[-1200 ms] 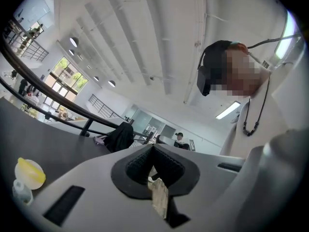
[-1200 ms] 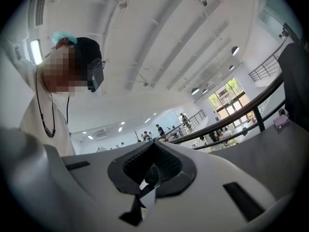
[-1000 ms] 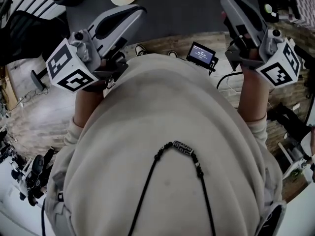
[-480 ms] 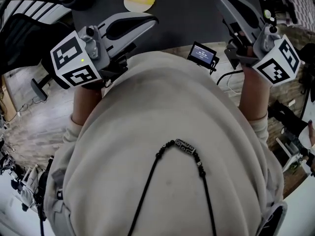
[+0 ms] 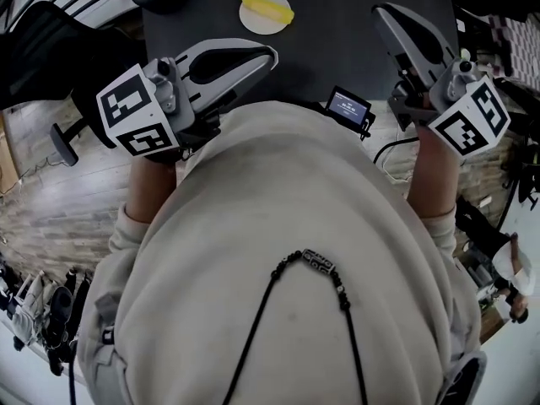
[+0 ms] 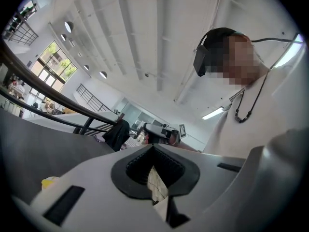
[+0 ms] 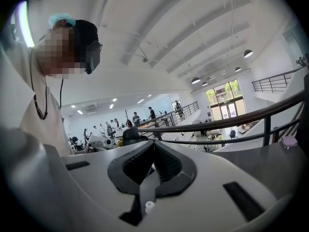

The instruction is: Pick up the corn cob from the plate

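"Grippers: anything in them?"
"Nothing. The left gripper (image 5: pixel 272 56), at mid-left, has its jaws together; the right gripper (image 5: pixel 380 11), at upper right, is likewise closed and empty."
"And the corn cob (image 5: pixel 267 9)?"
"Farther off, top centre, lying on its white plate (image 5: pixel 251 25) on the dark table (image 5: pixel 337 49)."

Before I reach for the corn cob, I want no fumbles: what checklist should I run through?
1. Corn cob lying on its plate: ok.
2. Left tongs empty: ok.
3. Right tongs empty: ok.
4. Tongs open for a grasp: not ok, both are shut.
5. Tongs at the cob: not ok, both hang short of the plate.
6. Dark table bare between tongs and plate: ok.
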`<state>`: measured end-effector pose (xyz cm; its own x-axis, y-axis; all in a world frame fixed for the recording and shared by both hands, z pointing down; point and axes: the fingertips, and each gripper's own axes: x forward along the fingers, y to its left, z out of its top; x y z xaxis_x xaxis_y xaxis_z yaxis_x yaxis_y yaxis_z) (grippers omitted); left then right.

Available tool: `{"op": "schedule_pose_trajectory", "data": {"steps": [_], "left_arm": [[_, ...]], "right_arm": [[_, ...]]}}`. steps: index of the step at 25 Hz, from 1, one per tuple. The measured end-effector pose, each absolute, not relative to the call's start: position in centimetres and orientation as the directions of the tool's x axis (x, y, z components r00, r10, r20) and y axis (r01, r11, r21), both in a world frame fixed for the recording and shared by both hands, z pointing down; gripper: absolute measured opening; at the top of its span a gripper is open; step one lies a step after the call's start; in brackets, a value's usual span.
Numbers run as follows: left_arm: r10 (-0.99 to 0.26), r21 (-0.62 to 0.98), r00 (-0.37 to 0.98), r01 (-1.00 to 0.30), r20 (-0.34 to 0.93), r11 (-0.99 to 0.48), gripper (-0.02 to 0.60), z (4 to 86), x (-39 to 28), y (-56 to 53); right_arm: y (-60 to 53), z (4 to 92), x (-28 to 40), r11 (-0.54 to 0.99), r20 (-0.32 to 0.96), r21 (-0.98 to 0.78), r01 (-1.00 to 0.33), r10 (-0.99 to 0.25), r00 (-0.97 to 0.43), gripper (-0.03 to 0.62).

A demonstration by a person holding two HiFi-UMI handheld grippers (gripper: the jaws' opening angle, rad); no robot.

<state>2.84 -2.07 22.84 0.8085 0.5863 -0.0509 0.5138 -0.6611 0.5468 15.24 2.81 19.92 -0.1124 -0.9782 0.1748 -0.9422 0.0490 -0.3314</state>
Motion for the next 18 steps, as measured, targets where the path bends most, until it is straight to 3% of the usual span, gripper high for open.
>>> {"op": "schedule_pose_trajectory", "data": {"steps": [11,18], "left_arm": [[0.367,0.585,0.929,0.322,-0.044,-0.744,0.002,22.7,3.1,-5.7],[0.304,0.602,0.951,0.270,-0.047,-0.752,0.002,23.5,2.7,-6.5]], "right_arm": [[-2.9,20.4,18.1,0.198,0.188,-0.338,-0.920,-0.944,-0.272,0.015],[-4.6,21.7,18.1,0.246,0.192,-0.349,-0.904,-0.926,-0.325,0.015]]}}
